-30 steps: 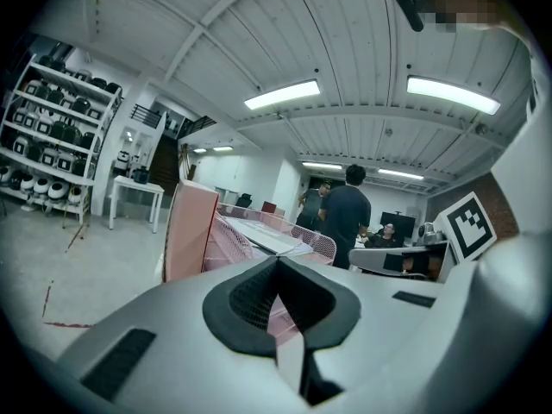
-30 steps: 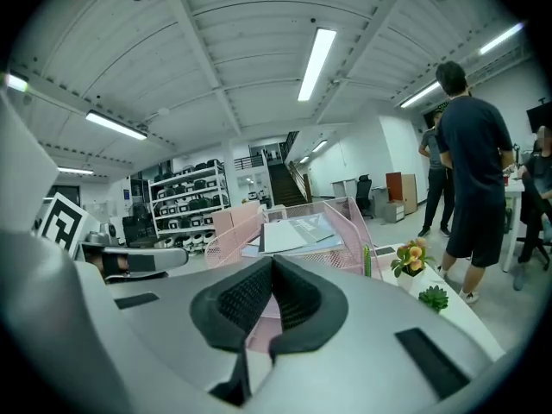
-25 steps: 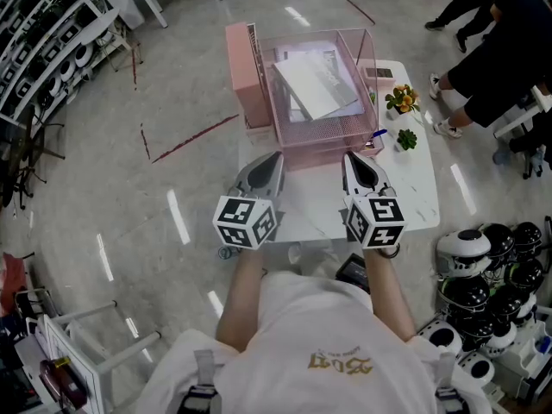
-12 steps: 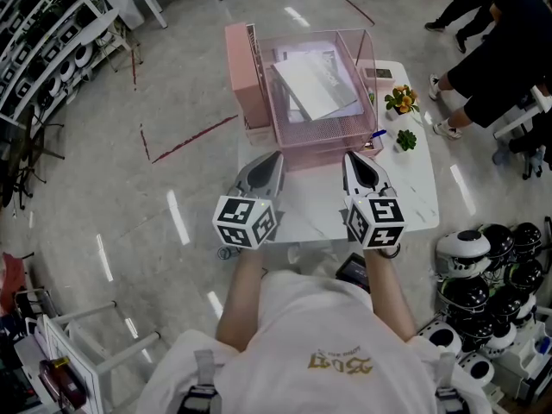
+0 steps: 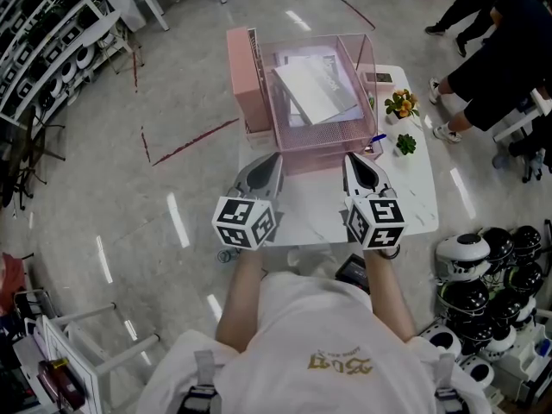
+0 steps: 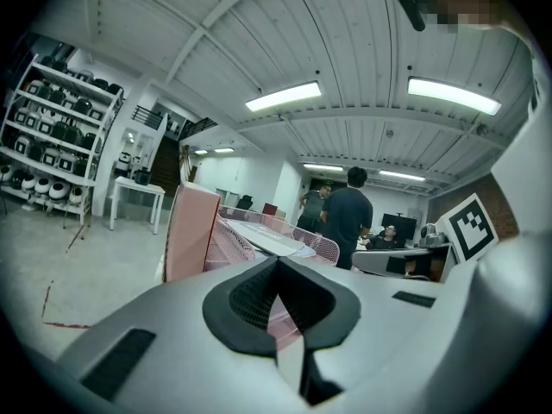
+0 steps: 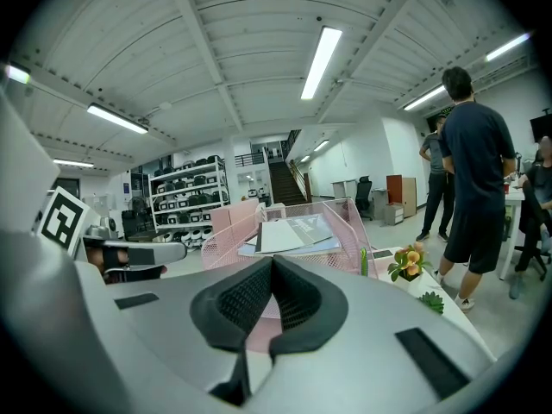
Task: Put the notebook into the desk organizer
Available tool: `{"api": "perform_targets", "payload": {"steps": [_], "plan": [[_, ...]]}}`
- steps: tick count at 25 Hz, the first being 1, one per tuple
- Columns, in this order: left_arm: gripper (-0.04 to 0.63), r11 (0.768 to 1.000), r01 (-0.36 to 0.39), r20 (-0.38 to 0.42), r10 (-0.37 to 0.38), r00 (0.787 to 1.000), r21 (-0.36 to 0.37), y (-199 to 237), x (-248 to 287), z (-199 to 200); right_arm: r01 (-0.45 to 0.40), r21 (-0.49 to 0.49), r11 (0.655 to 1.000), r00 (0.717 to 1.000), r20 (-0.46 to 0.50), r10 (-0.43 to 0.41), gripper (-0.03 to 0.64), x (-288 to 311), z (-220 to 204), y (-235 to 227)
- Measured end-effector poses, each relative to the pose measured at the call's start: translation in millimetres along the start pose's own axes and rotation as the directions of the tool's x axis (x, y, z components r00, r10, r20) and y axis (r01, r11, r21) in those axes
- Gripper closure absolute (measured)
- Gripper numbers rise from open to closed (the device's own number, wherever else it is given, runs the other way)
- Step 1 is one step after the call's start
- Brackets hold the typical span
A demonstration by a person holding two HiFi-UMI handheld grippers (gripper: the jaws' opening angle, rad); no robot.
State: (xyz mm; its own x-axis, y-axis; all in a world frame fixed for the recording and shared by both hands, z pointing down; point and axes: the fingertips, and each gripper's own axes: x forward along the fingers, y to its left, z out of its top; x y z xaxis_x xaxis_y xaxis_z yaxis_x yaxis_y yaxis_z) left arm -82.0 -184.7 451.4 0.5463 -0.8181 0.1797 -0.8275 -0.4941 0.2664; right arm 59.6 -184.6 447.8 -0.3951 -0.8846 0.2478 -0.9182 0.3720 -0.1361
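Note:
A pink mesh desk organizer [image 5: 321, 150] stands at the far end of the white table [image 5: 412, 198]. A white-grey notebook [image 5: 315, 84] lies flat in its top tray, on other papers. My left gripper [image 5: 275, 157] and right gripper [image 5: 348, 157] hover side by side just in front of the organizer, both shut with nothing between the pads. In the left gripper view the gripper [image 6: 276, 264] points at the organizer [image 6: 226, 238] and the notebook [image 6: 269, 236]. The right gripper [image 7: 272, 262] faces the organizer [image 7: 349, 247] and the notebook [image 7: 289, 231] as well.
A tall pink file box [image 5: 243, 76] adjoins the organizer's left side. Two small potted plants [image 5: 401, 102] [image 5: 405, 142] and a blue pen [image 5: 377, 134] sit on the table's right part. People [image 5: 500, 59] stand at the right; helmets [image 5: 483, 274] are piled at lower right, shelves [image 5: 43, 33] at left.

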Motion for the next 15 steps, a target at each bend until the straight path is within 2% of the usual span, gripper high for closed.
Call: {"api": "perform_targets", "payload": {"steps": [15], "plan": [[0.58, 1.0, 0.001, -0.001, -0.001, 1.0, -0.009, 5.1, -0.4, -0.1, -0.009, -0.007, 1.0, 1.0, -0.007, 0.009, 0.606, 3.2, 1.2, 6.1]]}}
